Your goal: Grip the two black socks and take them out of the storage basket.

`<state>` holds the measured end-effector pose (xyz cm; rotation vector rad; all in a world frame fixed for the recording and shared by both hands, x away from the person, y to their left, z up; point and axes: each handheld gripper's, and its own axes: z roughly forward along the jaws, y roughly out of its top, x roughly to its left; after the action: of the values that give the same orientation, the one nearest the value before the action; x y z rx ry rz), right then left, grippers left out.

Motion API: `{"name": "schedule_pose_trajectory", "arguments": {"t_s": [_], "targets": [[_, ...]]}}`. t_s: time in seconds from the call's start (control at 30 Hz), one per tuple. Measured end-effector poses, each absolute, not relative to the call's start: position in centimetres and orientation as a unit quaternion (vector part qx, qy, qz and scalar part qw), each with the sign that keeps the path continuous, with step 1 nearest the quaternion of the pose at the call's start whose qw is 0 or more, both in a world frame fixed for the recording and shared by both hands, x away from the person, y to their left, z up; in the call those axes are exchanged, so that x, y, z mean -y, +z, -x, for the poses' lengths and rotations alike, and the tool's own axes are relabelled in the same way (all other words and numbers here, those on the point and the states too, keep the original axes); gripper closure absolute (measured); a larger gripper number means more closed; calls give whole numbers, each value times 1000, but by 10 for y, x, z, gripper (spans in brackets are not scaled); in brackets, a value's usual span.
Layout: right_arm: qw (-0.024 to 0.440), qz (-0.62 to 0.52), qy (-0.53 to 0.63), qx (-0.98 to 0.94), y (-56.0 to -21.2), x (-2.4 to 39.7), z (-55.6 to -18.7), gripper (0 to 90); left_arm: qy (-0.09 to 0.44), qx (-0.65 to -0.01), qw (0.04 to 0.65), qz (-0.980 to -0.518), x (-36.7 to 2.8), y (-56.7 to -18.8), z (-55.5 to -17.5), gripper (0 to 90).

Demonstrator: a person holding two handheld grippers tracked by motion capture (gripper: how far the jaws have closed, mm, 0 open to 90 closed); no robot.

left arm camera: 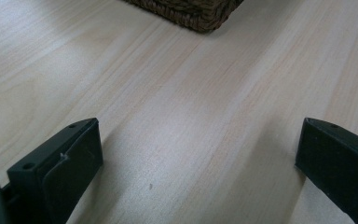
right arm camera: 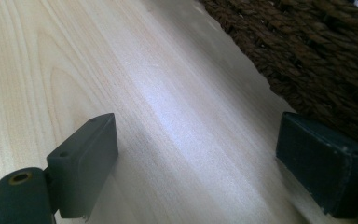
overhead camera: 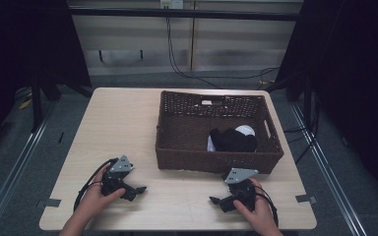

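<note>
- A dark wicker basket sits on the right half of the light wooden table; a black-and-white bundle lies in its near right part.
- Left gripper rests on the table, near left of the basket, jaws wide apart, empty.
- Right gripper rests just near the basket's front wall, jaws wide apart, empty.
</note>
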<state>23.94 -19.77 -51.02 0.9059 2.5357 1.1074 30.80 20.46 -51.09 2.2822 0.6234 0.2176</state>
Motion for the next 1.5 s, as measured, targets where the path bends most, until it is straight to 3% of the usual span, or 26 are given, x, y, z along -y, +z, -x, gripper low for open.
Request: {"name": "schedule_pose_trajectory", "arguments": {"t_s": [0.73,1.2,1.5], "targets": [[110,-312,360,-872,-507,195,-240,122,86,-244,372,-892,-205,-511,-308,0],[26,-291,240,-926,-480,181,-246,135,86,-243,372,-892,-205,-511,-308,0],[3,-283,195,-939,-467,179,-255,135,86,-244,372,-892,-205,-511,-308,0]]}}
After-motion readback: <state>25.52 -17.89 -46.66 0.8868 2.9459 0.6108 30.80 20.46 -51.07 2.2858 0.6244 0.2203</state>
